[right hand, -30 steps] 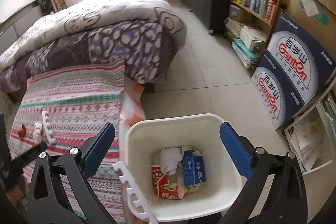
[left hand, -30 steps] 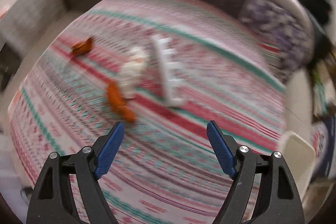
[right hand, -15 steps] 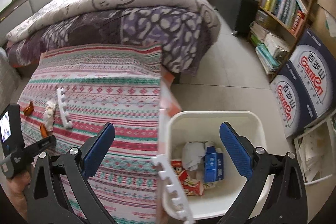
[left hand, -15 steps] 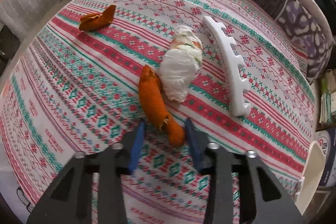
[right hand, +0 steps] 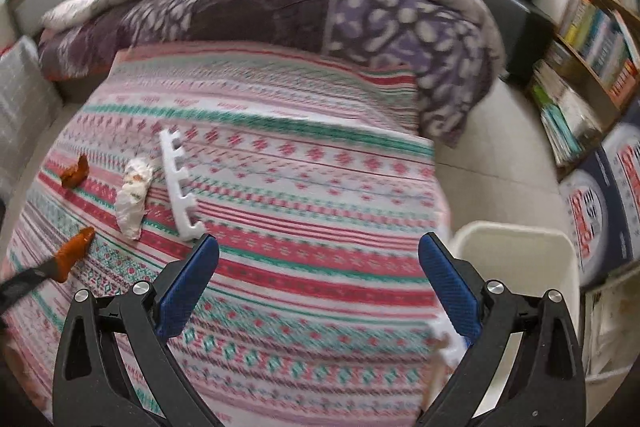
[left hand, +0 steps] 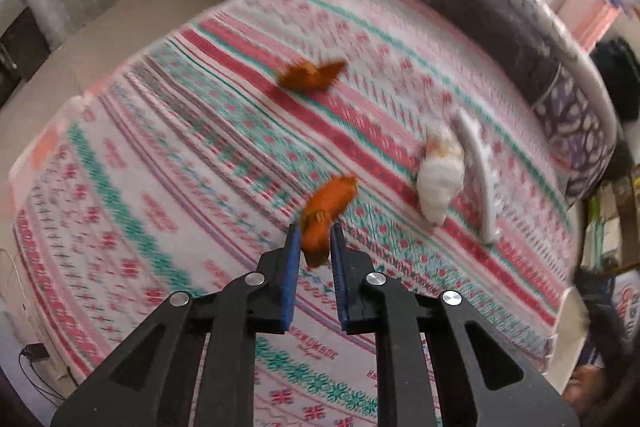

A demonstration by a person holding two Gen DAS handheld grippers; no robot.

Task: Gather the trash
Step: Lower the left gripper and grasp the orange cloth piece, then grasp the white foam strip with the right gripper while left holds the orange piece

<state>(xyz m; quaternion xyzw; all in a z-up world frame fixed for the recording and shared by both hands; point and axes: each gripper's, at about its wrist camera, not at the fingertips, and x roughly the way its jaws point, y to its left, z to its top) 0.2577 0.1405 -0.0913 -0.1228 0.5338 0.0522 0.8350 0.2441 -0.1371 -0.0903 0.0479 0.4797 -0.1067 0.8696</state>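
No lettering reads clearly: the dark blue boxes (right hand: 600,203) beside the bookshelf (right hand: 592,39) bear red-and-white print, and the book spines stay too blurred.

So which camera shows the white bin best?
The right wrist view: the bin stands beside the bed, most of its rim visible. The left wrist view catches only a sliver of its rim at the right edge.
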